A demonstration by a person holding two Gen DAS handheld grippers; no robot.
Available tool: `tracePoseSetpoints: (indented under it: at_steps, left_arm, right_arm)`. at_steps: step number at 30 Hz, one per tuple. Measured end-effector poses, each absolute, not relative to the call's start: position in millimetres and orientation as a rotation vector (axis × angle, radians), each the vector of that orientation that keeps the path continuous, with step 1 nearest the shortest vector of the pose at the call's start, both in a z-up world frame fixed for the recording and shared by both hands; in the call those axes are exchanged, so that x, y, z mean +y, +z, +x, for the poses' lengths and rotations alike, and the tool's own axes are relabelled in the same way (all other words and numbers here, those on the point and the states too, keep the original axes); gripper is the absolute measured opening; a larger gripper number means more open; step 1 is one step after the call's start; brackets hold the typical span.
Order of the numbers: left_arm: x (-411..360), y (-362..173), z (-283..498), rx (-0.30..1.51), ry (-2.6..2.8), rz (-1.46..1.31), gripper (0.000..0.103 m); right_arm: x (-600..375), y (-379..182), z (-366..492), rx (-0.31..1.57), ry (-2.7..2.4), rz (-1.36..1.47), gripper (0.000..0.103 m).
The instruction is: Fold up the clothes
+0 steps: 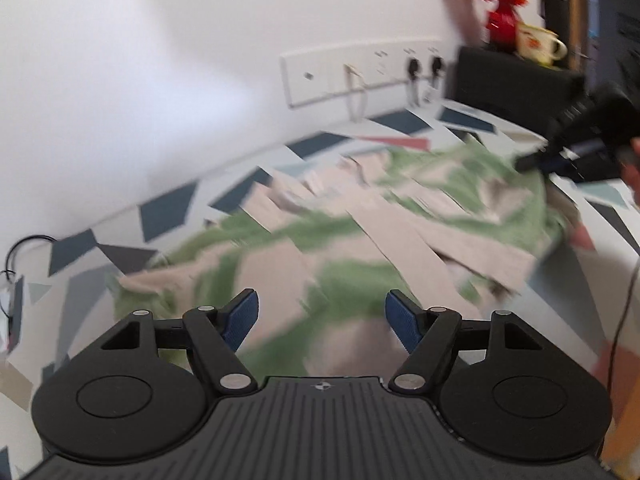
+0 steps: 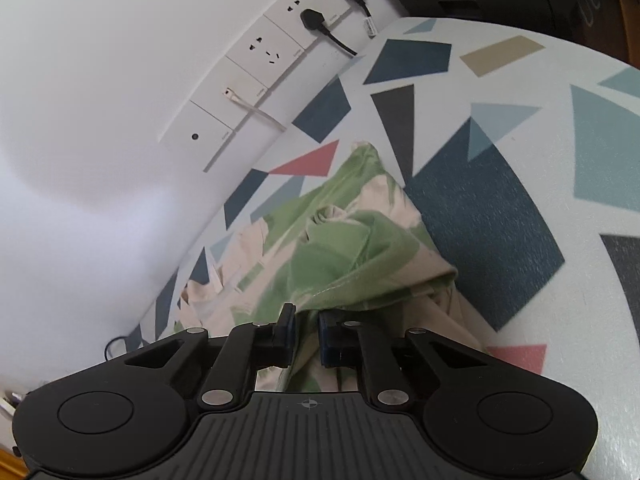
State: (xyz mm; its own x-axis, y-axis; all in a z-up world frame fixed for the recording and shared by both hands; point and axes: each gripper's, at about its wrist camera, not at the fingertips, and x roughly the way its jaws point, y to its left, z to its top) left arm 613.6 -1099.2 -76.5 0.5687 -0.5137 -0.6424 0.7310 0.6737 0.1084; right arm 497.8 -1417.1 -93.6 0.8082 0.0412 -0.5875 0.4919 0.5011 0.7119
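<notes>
The right tool (image 2: 307, 334), clenched on the garment's (image 2: 340, 248) hem, should hold firm while the left tool (image 1: 322, 316), released, grips the edge nearest it on the worktop (image 2: 500, 92).

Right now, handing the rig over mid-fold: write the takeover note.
Right gripper: shut on a bunched edge of the garment.
Left gripper: open, empty, above the garment's near end.
Garment: green and beige, crumpled on the patterned table, near the wall.
Done: one edge gripped. No fold visible.
Left: grip a second edge with the left gripper, spread flat, fold.
</notes>
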Motion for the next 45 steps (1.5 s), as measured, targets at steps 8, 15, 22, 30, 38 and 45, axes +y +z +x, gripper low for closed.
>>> tracePoseSetpoints:
  at_steps: [8,15,22,30,38,45]
  left_arm:
    - [-1097,-73,595,0.692,-0.909,0.423,0.081]
    - [-1110,-96,586,0.650,-0.947,0.584,0.083]
    - [-1114,-86,614,0.720,-0.934,0.478,0.040]
    - [-1110,-67,614,0.755,-0.974,0.399,0.038]
    - [-1115,-66,614,0.744,-0.977,0.414,0.040]
    - [-1144,-79,587,0.690,-1.014,0.518,0.054]
  right_arm:
    - [-1416,-107,506,0.670,-0.254,1.052,0.023]
    - [-1419,-117,501,0.666,-0.271,1.109,0.022]
    - [-1429,-103,512,0.610,-0.245,1.093,0.013]
    - [-1448,-102,514,0.568,-0.260,1.154,0.019]
    - [-1458,-93,517,0.501,-0.246,1.177,0.006]
    - [-1463,-74,538,0.460,-0.236,1.177,0.005]
